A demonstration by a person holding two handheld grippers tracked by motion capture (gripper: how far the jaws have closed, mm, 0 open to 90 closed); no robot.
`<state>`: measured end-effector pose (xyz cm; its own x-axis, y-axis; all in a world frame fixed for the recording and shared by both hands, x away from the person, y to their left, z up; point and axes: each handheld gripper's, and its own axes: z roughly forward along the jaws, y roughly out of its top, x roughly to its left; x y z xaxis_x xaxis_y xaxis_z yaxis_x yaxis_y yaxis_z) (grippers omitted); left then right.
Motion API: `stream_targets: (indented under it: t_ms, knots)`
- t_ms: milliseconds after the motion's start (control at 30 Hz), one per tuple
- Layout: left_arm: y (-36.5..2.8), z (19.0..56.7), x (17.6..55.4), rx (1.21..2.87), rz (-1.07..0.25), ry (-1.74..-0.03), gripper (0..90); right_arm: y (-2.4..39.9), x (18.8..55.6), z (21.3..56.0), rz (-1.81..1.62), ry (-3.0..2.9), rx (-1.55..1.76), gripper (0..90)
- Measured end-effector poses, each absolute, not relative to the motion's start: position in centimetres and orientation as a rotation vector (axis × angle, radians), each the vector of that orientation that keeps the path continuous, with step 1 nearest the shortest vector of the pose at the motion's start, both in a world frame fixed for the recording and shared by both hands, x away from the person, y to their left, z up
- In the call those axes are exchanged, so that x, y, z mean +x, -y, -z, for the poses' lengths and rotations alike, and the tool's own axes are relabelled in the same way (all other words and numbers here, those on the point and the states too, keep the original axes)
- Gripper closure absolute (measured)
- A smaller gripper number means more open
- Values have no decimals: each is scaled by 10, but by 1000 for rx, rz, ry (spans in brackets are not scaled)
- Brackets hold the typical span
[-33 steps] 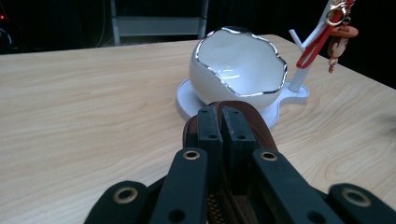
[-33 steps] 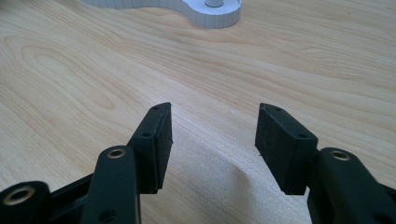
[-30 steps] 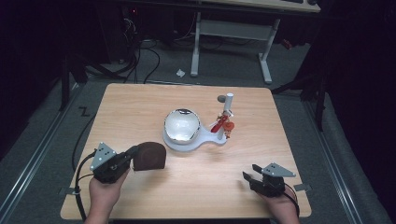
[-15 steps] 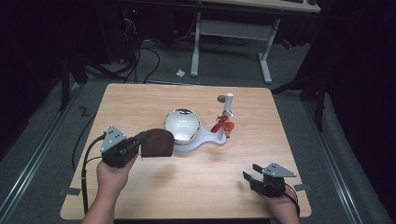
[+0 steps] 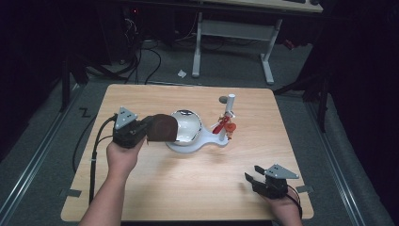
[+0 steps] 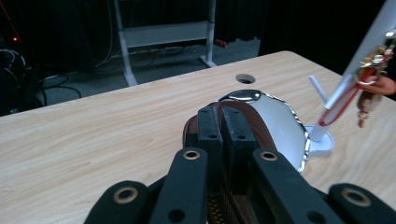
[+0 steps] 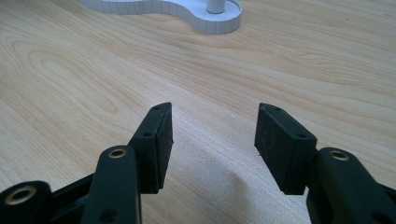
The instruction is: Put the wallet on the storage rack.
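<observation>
My left gripper [image 5: 149, 129] is shut on the rim of a brown rounded object [image 5: 162, 128] and holds it above the table, right against the left side of a shiny silver dome [image 5: 189, 125]. In the left gripper view the shut gripper [image 6: 223, 126] pinches the brown rim [image 6: 190, 133], with the dome's white, silver-edged face [image 6: 280, 123] just behind. The dome sits on a white stand [image 5: 209, 143] whose post [image 5: 230, 103] carries a red ornament [image 5: 225, 126]. My right gripper [image 5: 251, 181] rests open near the table's front right; nothing lies between its fingers [image 7: 212, 140].
The wooden table [image 5: 197, 188] has a round cable hole [image 5: 222, 99] near the post. The stand's white base [image 7: 187, 11] lies ahead of the right gripper. A desk frame and cables stand on the floor beyond the far edge.
The left gripper has lifted the brown object and carried it right and away from the person, up against the silver dome. The right gripper has stayed put.
</observation>
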<state>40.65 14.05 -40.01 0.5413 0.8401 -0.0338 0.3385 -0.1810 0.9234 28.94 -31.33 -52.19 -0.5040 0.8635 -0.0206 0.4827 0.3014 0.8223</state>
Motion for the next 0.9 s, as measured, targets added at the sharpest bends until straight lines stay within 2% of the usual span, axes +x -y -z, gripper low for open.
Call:
stream_targets:
  t_ms: [300, 900]
  knots:
    - [-124, 400, 426, 1812, -645, -1004, 873, 315, 290, 522, -1098, -2107, 1209, 471]
    - [-101, 406, 439, 1885, -688, -1046, 867, 315, 291, 522, -1104, -2116, 1202, 475]
